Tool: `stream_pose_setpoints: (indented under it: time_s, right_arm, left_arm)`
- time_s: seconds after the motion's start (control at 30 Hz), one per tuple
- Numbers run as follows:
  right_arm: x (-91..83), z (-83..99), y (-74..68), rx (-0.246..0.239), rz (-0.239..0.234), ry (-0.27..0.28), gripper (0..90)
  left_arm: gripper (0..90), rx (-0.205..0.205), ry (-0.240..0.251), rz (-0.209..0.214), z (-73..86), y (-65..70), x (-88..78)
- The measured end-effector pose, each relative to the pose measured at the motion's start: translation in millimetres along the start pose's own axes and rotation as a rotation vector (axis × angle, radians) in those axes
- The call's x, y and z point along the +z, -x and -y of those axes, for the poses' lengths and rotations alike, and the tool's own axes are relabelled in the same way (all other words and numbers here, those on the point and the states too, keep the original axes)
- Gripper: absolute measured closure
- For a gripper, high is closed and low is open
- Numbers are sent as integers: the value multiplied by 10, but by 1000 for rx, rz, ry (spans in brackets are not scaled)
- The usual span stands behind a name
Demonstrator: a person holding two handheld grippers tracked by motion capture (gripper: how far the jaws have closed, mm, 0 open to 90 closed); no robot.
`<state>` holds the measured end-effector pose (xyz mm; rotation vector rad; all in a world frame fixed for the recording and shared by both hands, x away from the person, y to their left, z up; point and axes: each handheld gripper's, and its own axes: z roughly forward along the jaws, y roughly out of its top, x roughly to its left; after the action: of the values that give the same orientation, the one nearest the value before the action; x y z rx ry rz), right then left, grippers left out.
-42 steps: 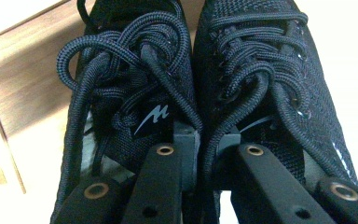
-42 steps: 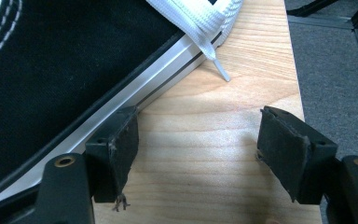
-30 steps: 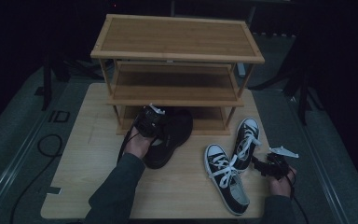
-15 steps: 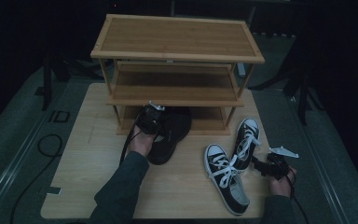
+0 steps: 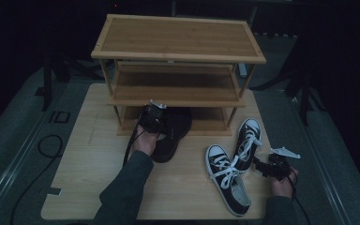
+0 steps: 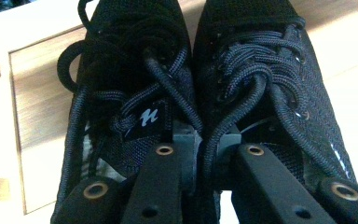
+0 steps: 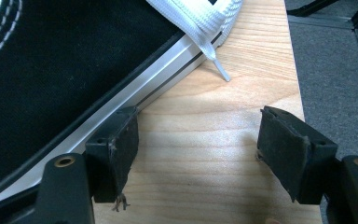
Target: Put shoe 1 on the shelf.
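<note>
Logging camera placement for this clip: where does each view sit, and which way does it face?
High view: above the near side, facing forward and down on the three-tier wooden shoe rack; both forearms show.
Left gripper view: looks along its jaws, pinching the pair of black mesh lace-up shoes together.
Right gripper view: open jaws over the pale wooden table, beside a black canvas sneaker with white laces.
Shared: the high view also shows both pairs.

Left tongs (image 6: 204,154): the two black jaws stand close together, pressing the inner collars of two black shoes held side by side. Left shoe (image 6: 130,93) has thick black laces and a small tag with a white mark. Right shoe (image 6: 265,84) has grey-black laces. Toes point away. Light wooden board (image 6: 37,102) lies beneath.
</note>
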<state>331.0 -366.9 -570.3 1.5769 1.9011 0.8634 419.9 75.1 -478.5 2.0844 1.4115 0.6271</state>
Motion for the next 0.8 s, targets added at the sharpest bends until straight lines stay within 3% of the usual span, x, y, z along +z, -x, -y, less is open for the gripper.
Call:
stream_pose_setpoints:
  time_s: [0.17,0.5,0.7,0.8]
  right_arm:
    - [0,0,0,0,0,0,289]
    - [0,0,0,0,0,0,289]
    - [0,0,0,0,0,0,288]
    - [0,0,0,0,0,0,289]
  left_arm:
    - [830,2,1,-21,-19,25,22]
    - [547,19,-23,8,4,-16,5]
    - [493,27,-25,20,12,-27,-46]
    - [436,57,-18,9,10,-11,-93]
